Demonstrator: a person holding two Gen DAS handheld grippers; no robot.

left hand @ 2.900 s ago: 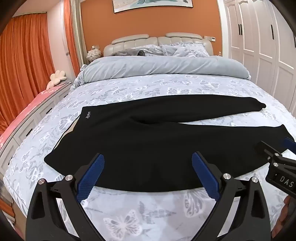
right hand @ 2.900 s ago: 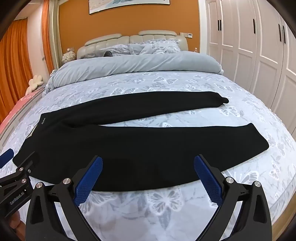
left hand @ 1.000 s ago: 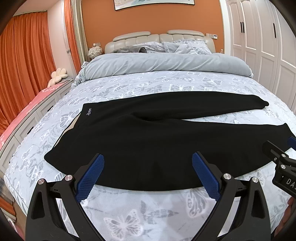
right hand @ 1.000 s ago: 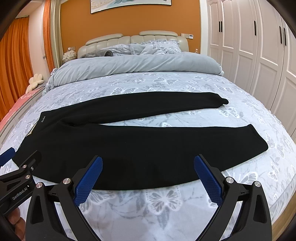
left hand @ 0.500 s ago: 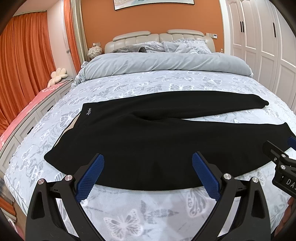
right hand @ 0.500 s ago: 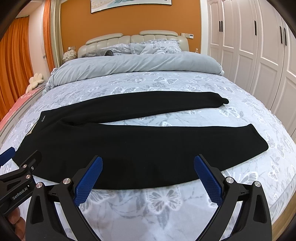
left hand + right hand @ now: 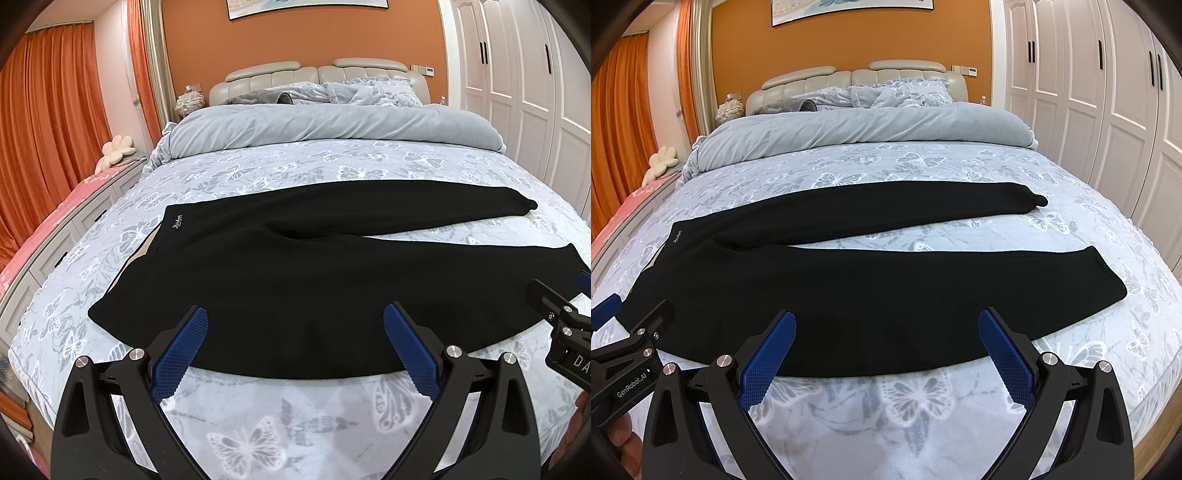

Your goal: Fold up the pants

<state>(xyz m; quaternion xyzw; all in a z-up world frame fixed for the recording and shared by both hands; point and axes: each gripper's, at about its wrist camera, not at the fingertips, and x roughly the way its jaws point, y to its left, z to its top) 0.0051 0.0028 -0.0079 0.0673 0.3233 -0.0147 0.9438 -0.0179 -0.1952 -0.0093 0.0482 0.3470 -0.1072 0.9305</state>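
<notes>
Nothing has shifted over the last seconds: my left hand-held gripper [image 7: 295, 343] and right hand-held gripper [image 7: 886, 343] still hover wide open and empty over the bed's [image 7: 258, 424] near edge, pants [image 7: 314, 280] spread flat, folding unstarted.

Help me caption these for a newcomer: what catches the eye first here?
The black pants lie spread flat across the butterfly-print bedspread, waistband to the left, the two legs splayed apart toward the right. Both grippers hang open over the near edge of the bed, the left gripper and the right gripper, their blue fingers touching nothing. Behind, an orange wall glows above the headboard.
</notes>
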